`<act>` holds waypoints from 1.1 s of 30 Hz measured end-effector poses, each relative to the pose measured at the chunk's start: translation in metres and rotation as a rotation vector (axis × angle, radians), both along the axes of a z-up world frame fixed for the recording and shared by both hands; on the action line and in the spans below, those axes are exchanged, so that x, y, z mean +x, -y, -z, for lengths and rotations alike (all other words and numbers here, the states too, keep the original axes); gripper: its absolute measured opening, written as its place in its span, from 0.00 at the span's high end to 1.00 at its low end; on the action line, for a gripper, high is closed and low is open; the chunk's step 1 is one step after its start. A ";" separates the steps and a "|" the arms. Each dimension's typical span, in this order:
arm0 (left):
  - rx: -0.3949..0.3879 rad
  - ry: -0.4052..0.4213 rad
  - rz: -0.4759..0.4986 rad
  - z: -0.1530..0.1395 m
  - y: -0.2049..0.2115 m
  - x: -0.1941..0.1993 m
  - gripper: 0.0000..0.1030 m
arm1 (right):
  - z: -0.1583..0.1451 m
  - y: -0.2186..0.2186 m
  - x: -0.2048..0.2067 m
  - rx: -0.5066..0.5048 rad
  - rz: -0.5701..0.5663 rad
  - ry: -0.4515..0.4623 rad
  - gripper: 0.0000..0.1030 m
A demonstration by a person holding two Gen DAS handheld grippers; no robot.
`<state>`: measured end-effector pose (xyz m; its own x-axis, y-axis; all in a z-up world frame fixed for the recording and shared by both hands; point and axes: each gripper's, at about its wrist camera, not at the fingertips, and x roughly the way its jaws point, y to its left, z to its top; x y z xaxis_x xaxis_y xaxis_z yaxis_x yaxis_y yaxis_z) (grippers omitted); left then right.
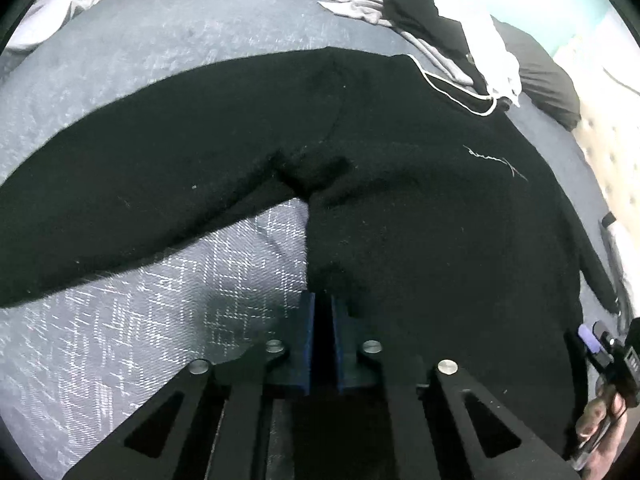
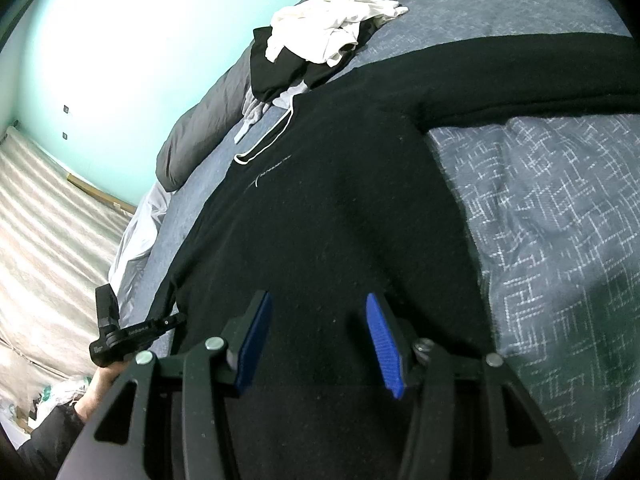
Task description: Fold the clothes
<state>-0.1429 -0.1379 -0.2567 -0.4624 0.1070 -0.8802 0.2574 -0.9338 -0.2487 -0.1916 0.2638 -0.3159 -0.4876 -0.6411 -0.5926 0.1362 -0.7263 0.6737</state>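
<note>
**Black hoodie flat on bed, left jaws clenched at its edge**

Black hoodie (image 1: 420, 208) lay spread on a grey-blue patterned bedspread (image 1: 140, 340), w/ one sleeve stretched out to the left ahead of the left gripper (image 1: 323, 312). L jaws were clenched tight at the hoodie's side edge, below the armpit; dark fabric sat right at the tips, but whether any was actually pinched I couldn't tell. White drawstring (image 1: 460, 96) & small chest script lay further ahead, to the right. R gripper (image 2: 318, 320) hung over the hoodie body w/ jaws released, blue pads (image 2: 384, 344) well apart, only flat cloth between them. Beyond both grippers sat a pile of clothes (image 2: 320, 40), black, white & grey, near a dark pillow (image 2: 200, 132).
</note>
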 end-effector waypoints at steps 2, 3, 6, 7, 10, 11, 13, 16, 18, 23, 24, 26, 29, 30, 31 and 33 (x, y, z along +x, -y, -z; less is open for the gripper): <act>0.029 -0.006 -0.023 -0.001 0.006 0.003 0.94 | 0.000 0.000 0.000 -0.001 0.000 0.000 0.51; 0.047 -0.009 -0.039 -0.001 0.010 0.005 0.94 | 0.000 -0.001 0.000 -0.001 0.000 0.000 0.51; 0.063 -0.005 -0.070 0.000 0.020 0.010 0.95 | 0.001 0.000 0.000 -0.002 0.000 0.000 0.51; 0.066 -0.006 -0.076 0.000 0.022 0.012 0.95 | 0.001 0.000 0.000 -0.001 0.000 0.000 0.51; 0.058 -0.008 -0.107 -0.001 0.028 0.016 0.97 | 0.001 0.000 -0.001 0.001 0.000 -0.001 0.51; 0.056 -0.013 -0.116 -0.002 0.029 0.018 0.97 | 0.001 0.000 -0.001 0.002 0.001 -0.001 0.51; 0.079 -0.031 -0.109 -0.005 0.030 0.017 0.97 | 0.001 0.000 -0.001 0.004 0.000 -0.001 0.51; 0.085 -0.038 -0.079 -0.005 0.023 0.009 0.96 | 0.002 0.001 0.000 0.007 -0.002 -0.001 0.51; 0.088 -0.029 -0.072 -0.001 0.020 0.003 0.96 | 0.002 0.001 0.000 0.008 -0.004 0.000 0.51; 0.063 -0.006 -0.058 0.007 0.016 -0.007 0.98 | 0.002 -0.002 -0.001 0.001 -0.002 0.002 0.51; 0.045 -0.006 -0.052 0.006 0.015 -0.007 1.00 | 0.002 -0.002 -0.001 0.000 -0.001 0.002 0.51; 0.016 -0.009 -0.069 0.003 0.019 -0.005 1.00 | 0.002 -0.003 -0.002 -0.002 0.001 0.003 0.51; -0.021 -0.016 -0.113 -0.001 0.027 -0.003 1.00 | 0.003 -0.002 -0.002 -0.003 0.002 0.005 0.51; -0.034 -0.019 -0.115 -0.002 0.027 -0.003 1.00 | 0.003 -0.002 -0.002 -0.002 0.002 0.005 0.51; -0.035 -0.022 -0.114 -0.003 0.027 -0.003 1.00 | 0.002 -0.002 -0.001 -0.001 0.002 0.004 0.51; -0.017 -0.031 -0.101 -0.006 0.023 -0.004 1.00 | 0.001 -0.001 -0.001 0.001 0.001 0.001 0.51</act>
<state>-0.1470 -0.1613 -0.2509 -0.4975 0.0438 -0.8663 0.3429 -0.9075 -0.2428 -0.1924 0.2652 -0.3173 -0.4876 -0.6400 -0.5939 0.1342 -0.7271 0.6733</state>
